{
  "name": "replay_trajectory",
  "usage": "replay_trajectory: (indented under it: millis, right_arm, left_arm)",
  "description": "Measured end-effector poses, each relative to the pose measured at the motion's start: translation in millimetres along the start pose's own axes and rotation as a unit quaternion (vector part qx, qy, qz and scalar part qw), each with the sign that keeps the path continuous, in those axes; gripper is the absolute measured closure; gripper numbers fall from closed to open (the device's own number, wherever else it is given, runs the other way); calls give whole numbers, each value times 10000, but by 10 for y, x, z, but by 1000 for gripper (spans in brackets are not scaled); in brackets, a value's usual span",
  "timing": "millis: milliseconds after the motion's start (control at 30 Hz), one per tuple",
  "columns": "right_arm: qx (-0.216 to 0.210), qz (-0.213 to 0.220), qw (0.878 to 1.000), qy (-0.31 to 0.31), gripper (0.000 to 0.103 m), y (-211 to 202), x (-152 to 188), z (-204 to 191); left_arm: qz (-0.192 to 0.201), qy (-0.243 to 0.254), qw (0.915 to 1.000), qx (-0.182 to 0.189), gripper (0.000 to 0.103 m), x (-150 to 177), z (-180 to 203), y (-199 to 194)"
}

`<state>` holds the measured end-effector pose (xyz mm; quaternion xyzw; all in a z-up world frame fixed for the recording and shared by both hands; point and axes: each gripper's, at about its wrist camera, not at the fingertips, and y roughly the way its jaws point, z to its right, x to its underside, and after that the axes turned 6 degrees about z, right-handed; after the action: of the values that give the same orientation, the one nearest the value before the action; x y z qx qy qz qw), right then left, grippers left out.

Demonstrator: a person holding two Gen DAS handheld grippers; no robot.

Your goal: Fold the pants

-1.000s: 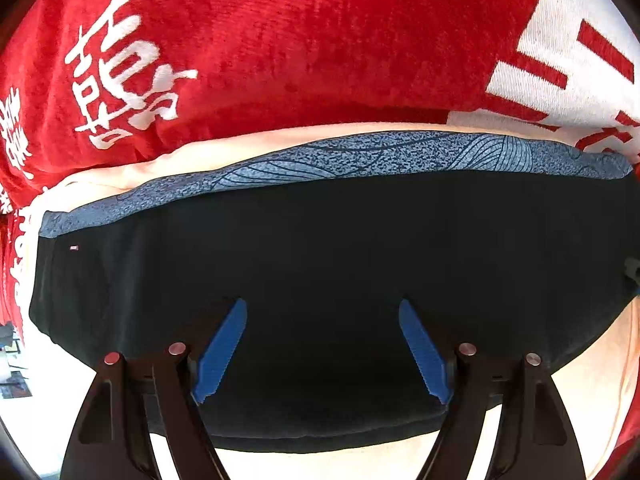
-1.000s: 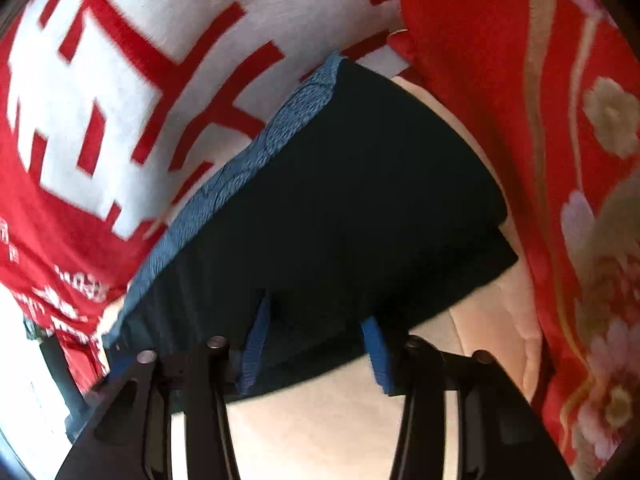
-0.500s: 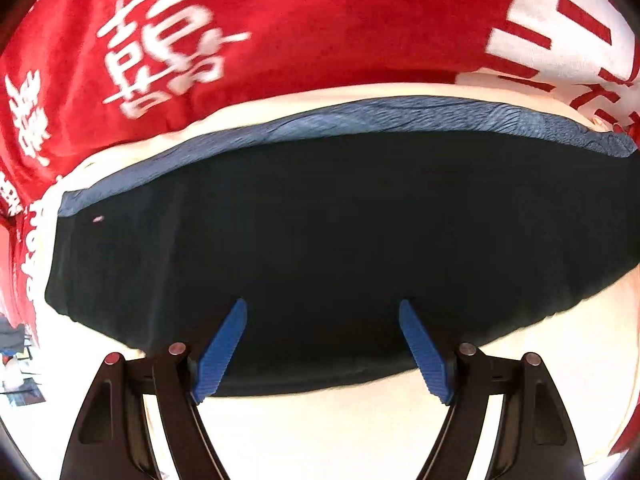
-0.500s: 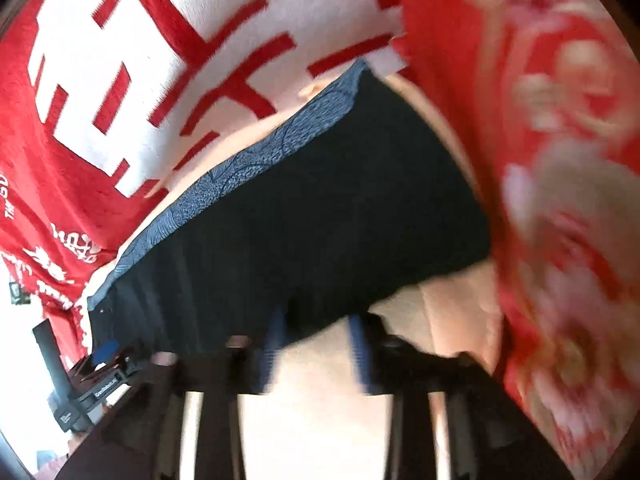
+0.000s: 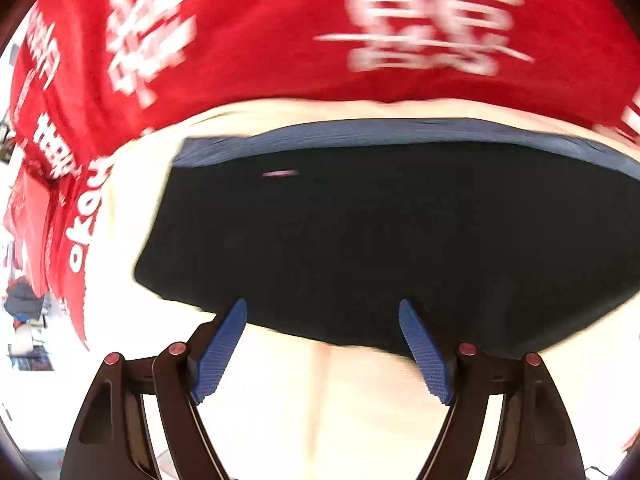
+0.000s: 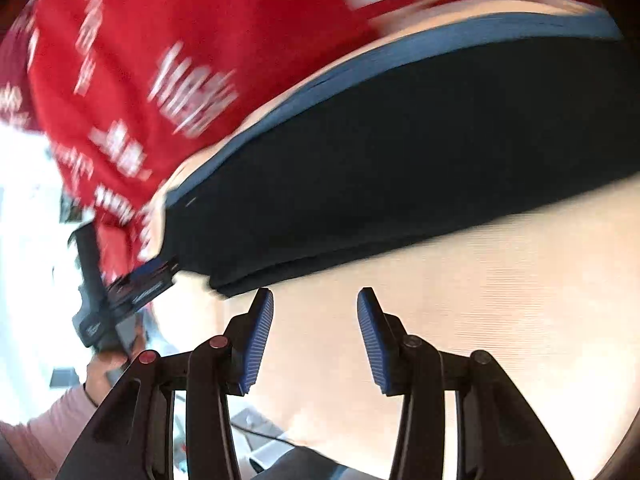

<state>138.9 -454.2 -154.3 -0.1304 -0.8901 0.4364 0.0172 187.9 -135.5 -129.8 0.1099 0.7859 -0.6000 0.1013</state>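
The folded black pants [image 5: 400,240] with a blue-grey waistband [image 5: 400,132] lie flat on a cream surface [image 5: 340,400]. My left gripper [image 5: 322,306] hangs open over the pants' near edge with nothing between its blue pads [image 5: 218,356]. In the right wrist view the pants [image 6: 400,160] stretch across the upper right, layered at their near left corner. My right gripper [image 6: 316,294] is open just in front of that corner, over bare cream surface, clear of the cloth. Both views are blurred by motion.
A red blanket [image 5: 260,40] with white characters lies beyond the waistband. At the left of the right wrist view, a hand [image 6: 108,364] in a pink sleeve [image 6: 48,416] holds the other tool. A dark object and cable [image 6: 288,452] sit at the near edge.
The right gripper let go of the pants' near edge, opened wider, and drew back and left. The open left gripper pulled back from over the cloth to its near edge.
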Motion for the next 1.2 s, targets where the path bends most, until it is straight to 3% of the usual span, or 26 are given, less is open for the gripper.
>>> replay_trajectory:
  millis: [200, 300, 400, 467, 700, 867, 933, 967, 1000, 1033, 1100, 1200]
  right_arm:
    - [-25, -185, 9921, -1241, 55, 912, -198, -1294]
    - [228, -228, 9742, -2232, 55, 1400, -470, -1968]
    - [414, -599, 9501, -3032, 55, 1924, -640, -2471]
    - [668, -736, 9301, -3536, 55, 2269, -720, -2744]
    - [778, -898, 9091, -3992, 55, 3202, -805, -3422]
    - [1365, -973, 8698, -4641, 55, 3710, -795, -3632]
    - [1277, -1125, 8785, -4465, 59, 3813, -871, -3633]
    - [1128, -1283, 8887, -4255, 85, 3847, -912, -3619]
    - [842, -1547, 9014, -3956, 90, 3867, -950, -3601]
    - [864, -1560, 9017, -3939, 91, 3871, -945, -3616]
    - [941, -1642, 8898, -4153, 92, 3866, -889, -3679]
    - [771, -1778, 8918, -4088, 92, 3862, -894, -3746]
  left_arm:
    - [95, -555, 9984, -41, 23, -21, -1038, 379]
    - [228, -705, 9972, -64, 23, 15, -1335, 570]
    - [171, -928, 9955, -2, 23, 46, -1547, 822]
    - [159, -1090, 9938, 117, 23, 79, -1656, 931]
    - [234, -1645, 9846, 534, 23, 189, -1754, 1005]
    - [271, -1877, 9795, 679, 23, 247, -1804, 1033]
    - [257, -1971, 9772, 741, 23, 258, -1826, 1041]
    - [259, -1989, 9768, 753, 23, 262, -1828, 1035]
    - [266, -1995, 9765, 767, 23, 268, -1842, 1036]
    - [272, -1993, 9765, 778, 23, 276, -1848, 1026]
    - [251, -1994, 9766, 762, 23, 298, -1870, 1005]
    - [301, -2017, 9764, 706, 23, 324, -1907, 945]
